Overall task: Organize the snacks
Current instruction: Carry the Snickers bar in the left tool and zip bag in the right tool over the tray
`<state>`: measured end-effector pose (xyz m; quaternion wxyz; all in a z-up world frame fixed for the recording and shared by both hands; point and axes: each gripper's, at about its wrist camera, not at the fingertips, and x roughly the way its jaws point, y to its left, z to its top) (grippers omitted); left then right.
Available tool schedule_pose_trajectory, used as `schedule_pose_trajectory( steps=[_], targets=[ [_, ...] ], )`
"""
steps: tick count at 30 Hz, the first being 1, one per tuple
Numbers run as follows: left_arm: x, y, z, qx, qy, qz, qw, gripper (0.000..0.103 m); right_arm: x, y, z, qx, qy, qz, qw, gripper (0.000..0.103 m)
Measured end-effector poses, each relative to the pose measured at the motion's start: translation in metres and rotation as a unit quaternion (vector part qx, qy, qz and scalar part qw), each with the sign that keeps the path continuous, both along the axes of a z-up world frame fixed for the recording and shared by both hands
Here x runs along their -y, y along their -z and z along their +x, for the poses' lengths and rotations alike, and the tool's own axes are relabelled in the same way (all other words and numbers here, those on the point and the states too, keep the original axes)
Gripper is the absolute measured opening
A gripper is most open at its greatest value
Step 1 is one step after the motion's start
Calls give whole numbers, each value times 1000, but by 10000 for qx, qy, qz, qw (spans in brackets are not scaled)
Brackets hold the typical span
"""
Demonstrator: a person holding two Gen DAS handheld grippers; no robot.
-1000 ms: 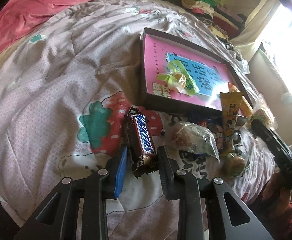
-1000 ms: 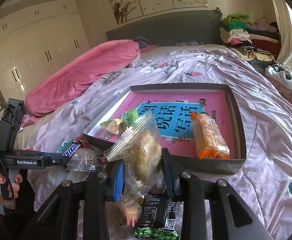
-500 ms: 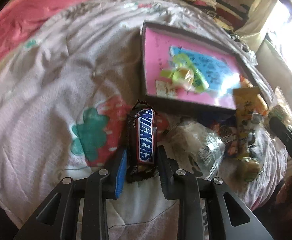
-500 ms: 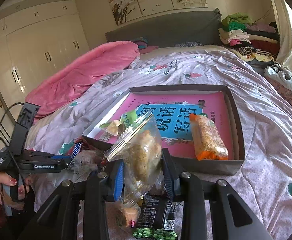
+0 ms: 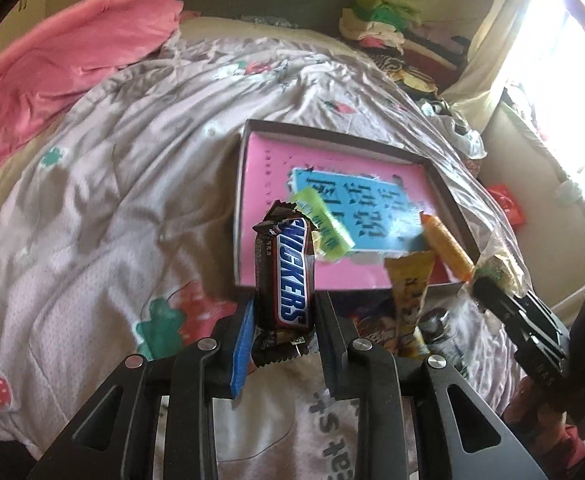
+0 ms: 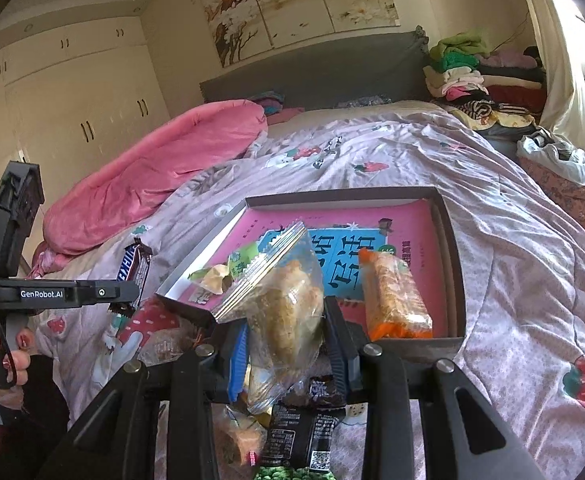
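The big bed cover (image 5: 104,216) fills most of both views, and on it sits the flat box (image 6: 448,276) with a pink bottom, in the middle of each frame. I am in the carrying step: I think both snacks are picked up and need to go into that box. My left claw (image 5: 282,320), at the bottom middle of the left view, is squeezed tight on a chocolate bar (image 5: 290,276), which stands up between the jaws, lifted off the cover just in front of the box's near left corner. My right claw (image 6: 286,354), at the bottom middle of the right view, is closed on a clear bag of cookies (image 6: 284,312), held up just in front of the box's near edge. Inside the box I see an orange pack of crackers (image 6: 394,300) at the right and a small green packet (image 5: 324,226) near the left side. More snacks lie in a pile on the cover below the box, like a black packet (image 6: 300,436) at the bottom of the right view. Next, I think I must move each claw forward over the box wall, lower it onto a bare pink spot, and only then let go. The bag is floppy, so it may sag or slip.
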<state>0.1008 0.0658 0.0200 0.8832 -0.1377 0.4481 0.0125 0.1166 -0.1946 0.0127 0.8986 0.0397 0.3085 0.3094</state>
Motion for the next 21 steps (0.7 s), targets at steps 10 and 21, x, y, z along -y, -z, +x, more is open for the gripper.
schedule_pose_trajectory(
  steps=[10, 21],
  targets=[
    [12, -2, 20, 11, 110, 19, 9999, 30, 7, -1, 8, -5, 124, 55, 9999, 35],
    [24, 6, 44, -38, 252, 72, 9996, 30, 10, 1, 24, -22, 274, 67, 9996, 35]
  ],
)
